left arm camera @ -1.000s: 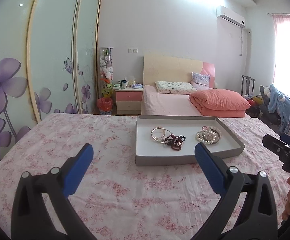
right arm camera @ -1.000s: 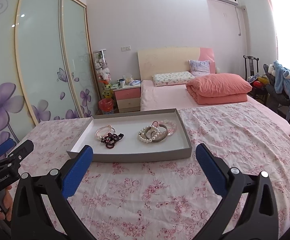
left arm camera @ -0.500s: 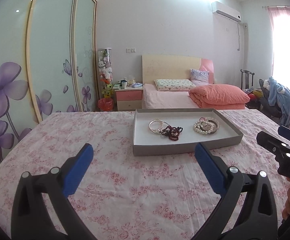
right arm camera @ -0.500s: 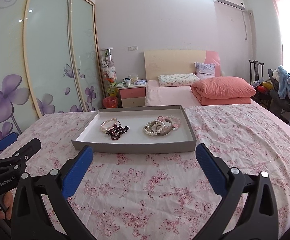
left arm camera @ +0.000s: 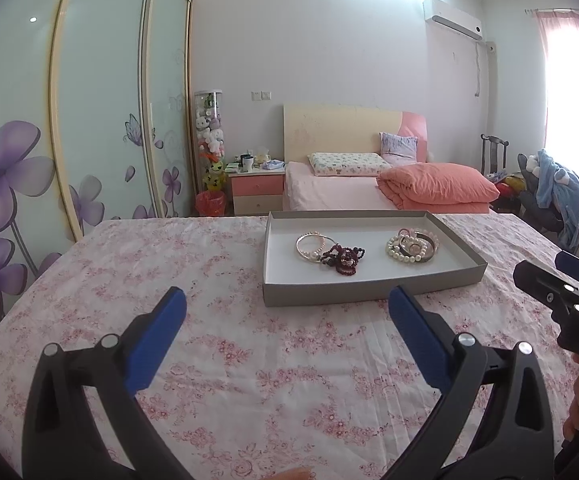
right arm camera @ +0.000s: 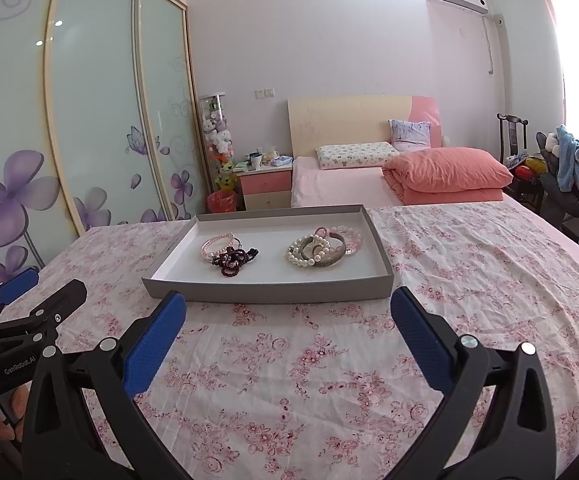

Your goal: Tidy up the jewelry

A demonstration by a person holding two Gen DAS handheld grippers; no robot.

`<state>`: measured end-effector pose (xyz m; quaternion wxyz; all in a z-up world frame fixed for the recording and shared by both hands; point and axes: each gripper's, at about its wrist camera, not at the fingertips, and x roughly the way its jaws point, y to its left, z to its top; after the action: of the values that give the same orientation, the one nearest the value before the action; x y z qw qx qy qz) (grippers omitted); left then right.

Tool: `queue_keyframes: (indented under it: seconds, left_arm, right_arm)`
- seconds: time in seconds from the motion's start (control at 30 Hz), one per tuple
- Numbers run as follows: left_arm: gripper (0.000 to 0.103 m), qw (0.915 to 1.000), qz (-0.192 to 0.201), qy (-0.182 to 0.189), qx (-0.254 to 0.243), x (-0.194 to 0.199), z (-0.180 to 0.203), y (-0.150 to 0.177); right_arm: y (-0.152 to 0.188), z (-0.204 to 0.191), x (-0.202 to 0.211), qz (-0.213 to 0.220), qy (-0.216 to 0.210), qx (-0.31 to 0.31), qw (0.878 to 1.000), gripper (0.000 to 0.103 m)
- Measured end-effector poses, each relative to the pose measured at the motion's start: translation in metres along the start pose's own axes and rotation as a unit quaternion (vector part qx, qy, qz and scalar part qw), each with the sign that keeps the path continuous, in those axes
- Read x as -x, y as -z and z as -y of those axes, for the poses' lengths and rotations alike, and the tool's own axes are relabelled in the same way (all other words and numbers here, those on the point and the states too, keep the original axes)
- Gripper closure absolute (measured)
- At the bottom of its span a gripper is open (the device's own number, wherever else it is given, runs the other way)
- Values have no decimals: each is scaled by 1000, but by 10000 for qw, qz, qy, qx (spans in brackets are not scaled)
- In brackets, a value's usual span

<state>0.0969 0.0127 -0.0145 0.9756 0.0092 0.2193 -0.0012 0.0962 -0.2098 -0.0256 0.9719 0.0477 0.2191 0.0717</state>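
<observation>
Grey tray (right arm camera: pixel 273 292) is sitting on the floral cloth (right arm camera: pixel 329 380), holding two bracelet clusters (right arm camera: pixel 229 254) (right arm camera: pixel 321 248), possibly tangled. Left gripper (left arm camera: pixel 287 312) and right gripper (right arm camera: pixel 288 312) are hovering short of it, jaws apart, empty.

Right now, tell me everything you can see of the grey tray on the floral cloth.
The grey tray is a shallow rectangular box with low upright walls, grey outside and white inside, seemingly cardboard. It lies flat and open on the pink floral cloth, ahead of both open claws, neither touching it. Inside, two clusters lie apart: to the left a pink pearl bracelet touching a dark red beaded piece; to the right a white pearl bracelet piled with a grey bangle and a pale pink bead bracelet.
</observation>
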Motion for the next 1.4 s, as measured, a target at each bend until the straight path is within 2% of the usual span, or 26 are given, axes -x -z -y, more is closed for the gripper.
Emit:
queue_keyframes:
  seconds: [1.4]
  left_arm:
    - [4, 9999, -154, 14, -6, -12, 2, 6]
  right_arm:
    - [7, 1, -4, -87, -26, -77, 9999, 2]
